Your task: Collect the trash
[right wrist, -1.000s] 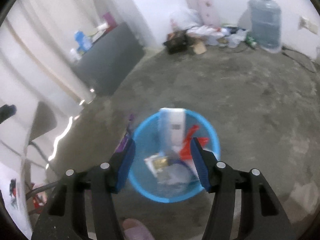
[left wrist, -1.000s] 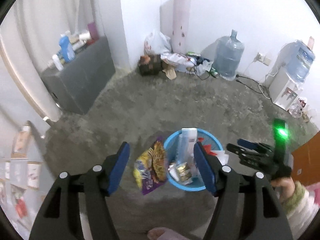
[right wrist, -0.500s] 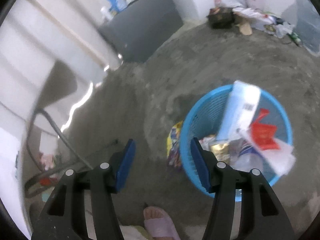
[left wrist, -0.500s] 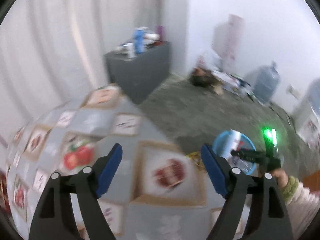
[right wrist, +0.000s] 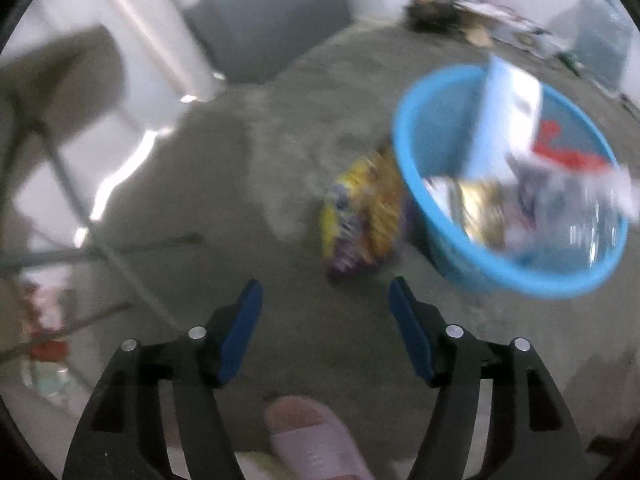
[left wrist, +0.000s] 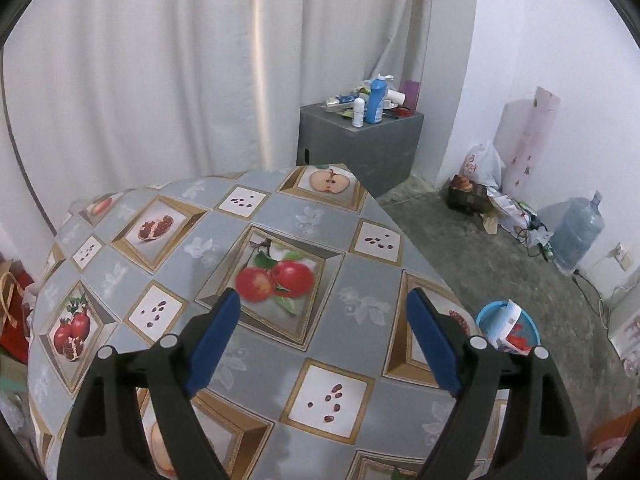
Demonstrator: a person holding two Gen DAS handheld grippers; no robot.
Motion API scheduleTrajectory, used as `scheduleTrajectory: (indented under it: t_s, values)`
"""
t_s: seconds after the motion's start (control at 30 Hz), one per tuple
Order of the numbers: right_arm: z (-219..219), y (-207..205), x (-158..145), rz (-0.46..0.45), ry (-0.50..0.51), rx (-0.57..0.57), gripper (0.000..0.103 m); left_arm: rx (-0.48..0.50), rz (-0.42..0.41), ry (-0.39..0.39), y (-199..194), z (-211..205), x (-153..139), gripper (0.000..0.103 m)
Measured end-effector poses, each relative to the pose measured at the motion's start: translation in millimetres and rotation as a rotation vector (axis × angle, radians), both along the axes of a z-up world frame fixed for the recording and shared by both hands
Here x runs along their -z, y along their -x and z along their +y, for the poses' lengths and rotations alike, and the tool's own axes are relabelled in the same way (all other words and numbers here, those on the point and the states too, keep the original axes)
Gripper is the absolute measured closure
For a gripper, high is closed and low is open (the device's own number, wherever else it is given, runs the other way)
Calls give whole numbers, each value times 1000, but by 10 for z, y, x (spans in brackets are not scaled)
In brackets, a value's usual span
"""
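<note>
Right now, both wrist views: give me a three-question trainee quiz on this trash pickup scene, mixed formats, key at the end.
1. True or false: the yellow-and-purple snack bag lies inside the blue basket.
2. Multiple choice: what is between the pads of the right tool? A) the snack bag B) a bottle C) nothing
3. Fill in: the left tool hangs over a table covered with a ____-patterned tablecloth.

Key: 1 false, it lies on the floor beside the basket; 2 C, the jaws are opening with nothing between them; 3 fruit.
</note>
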State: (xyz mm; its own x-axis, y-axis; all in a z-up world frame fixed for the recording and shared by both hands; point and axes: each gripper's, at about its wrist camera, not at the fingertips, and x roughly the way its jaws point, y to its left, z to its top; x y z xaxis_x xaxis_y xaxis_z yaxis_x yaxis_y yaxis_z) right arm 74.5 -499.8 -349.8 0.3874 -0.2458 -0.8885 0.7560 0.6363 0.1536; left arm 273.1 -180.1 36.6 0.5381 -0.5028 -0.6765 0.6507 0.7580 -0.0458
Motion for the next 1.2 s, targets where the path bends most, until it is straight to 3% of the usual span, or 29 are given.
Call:
scheduleTrajectory:
  t_s: [0.07,0.23,0.57,0.63,0.73,0.8,0.87,1.0,1.1,1.2]
  values:
    - [14,-17,265,10,31,7,40,7,-1,2,-3,12,-6,20]
    - [-194,11,681,-36,88,203,40,2,-2,-22,-23,4,-9,20]
    - [-470,-289,1140,37,206,290,39,2,-16,-86,-137,-39,65,20]
    - [-489,-380,1148,44,232,258,43,-1,-12,-105,-178,-53,112,20]
    - [-527,-475,1158,57,226,214,72,-5,-5,-118,-207,-57,160,20]
    - [-540,-536,1122,77,237,197,95,-8,-4,-116,-218,-54,172,20]
    - [-510,-553,1052,77,261,182,102,-9,-7,-116,-225,-48,172,20]
    - [-422,-670,787,31,302,65,103,-12,-7,-107,-197,-18,164,20]
    - [-307,-706,384,-52,352,-41,103,-11,-10,-91,-144,8,130,20]
    - [-356,-546,-128,-173,338,-40,103,-7,-15,-66,-66,44,81,20]
